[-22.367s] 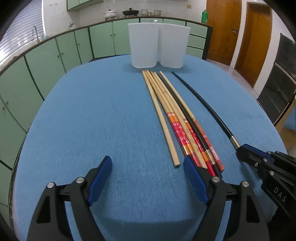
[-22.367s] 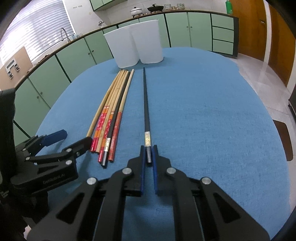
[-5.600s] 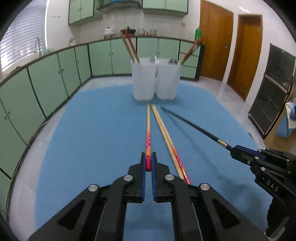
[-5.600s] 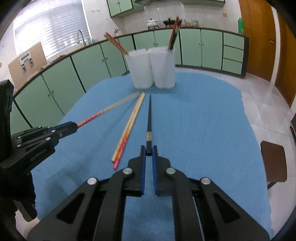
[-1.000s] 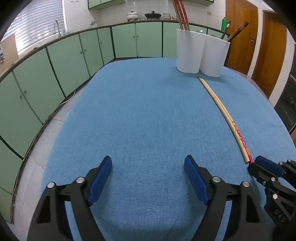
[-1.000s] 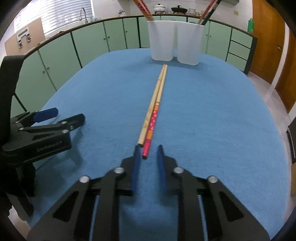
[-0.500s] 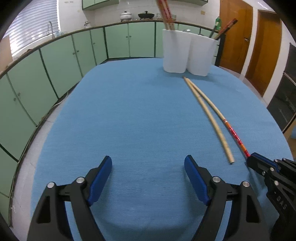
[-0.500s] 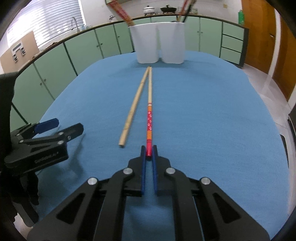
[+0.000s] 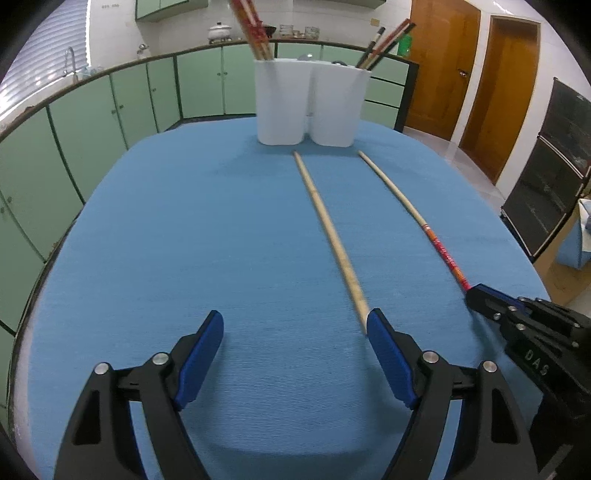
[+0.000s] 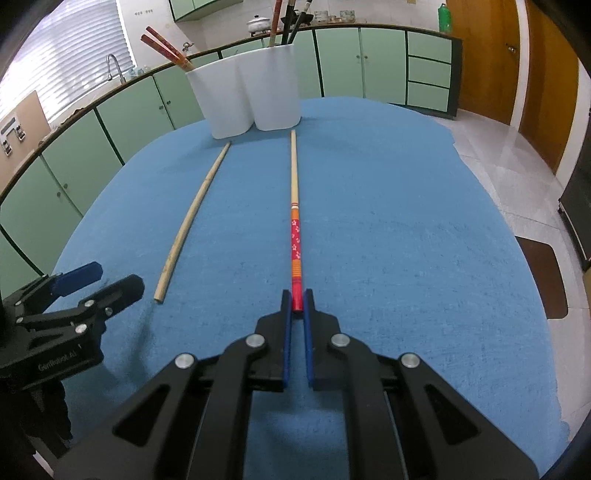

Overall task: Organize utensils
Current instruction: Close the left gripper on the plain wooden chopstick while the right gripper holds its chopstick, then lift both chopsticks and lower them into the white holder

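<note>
two white holders (image 10: 251, 96) stand touching at the far end of the blue table (image 10: 406, 240), each with chopsticks leaning out (red-ended ones in the left). the right gripper (image 10: 296, 306) is clamped on the red end of a patterned chopstick (image 10: 295, 236). the left gripper (image 9: 295, 332) gapes wide, holding nothing, a plain chopstick (image 9: 328, 229) ending at its right pad.

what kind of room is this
Most likely a home kitchen: green cabinets run under a long counter along the wall, a sink tap stands by the window, and a white lidded pot sits on the counter.
</note>
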`<move>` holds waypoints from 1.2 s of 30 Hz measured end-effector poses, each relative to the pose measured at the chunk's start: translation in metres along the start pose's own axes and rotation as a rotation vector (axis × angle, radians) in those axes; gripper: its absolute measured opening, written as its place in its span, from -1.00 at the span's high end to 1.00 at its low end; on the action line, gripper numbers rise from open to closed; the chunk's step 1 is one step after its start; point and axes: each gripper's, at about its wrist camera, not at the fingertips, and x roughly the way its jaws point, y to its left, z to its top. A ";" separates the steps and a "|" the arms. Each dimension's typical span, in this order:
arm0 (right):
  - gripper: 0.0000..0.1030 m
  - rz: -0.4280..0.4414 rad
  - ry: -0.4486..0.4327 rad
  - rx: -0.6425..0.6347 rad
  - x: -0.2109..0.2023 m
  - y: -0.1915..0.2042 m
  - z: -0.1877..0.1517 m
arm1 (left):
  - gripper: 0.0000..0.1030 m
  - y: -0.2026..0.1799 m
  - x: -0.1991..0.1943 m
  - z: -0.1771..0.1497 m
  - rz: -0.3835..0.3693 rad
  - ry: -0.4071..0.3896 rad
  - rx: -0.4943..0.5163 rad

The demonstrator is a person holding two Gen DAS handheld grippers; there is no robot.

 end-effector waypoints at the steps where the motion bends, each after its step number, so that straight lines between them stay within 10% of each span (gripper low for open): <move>1: 0.90 -0.001 0.000 -0.003 0.000 0.000 0.000 | -0.51 -0.003 0.001 0.000 0.000 0.003 0.000; 13: 0.90 0.003 0.007 -0.012 0.000 0.001 0.000 | -0.15 -0.015 0.011 0.000 0.021 0.001 -0.010; 24: 0.88 0.006 0.007 -0.012 0.002 0.000 -0.001 | 0.81 -0.013 0.011 -0.002 0.047 -0.017 -0.031; 36: 0.90 0.008 -0.011 -0.016 -0.002 0.001 0.001 | 0.86 -0.011 0.006 0.001 0.036 -0.026 -0.035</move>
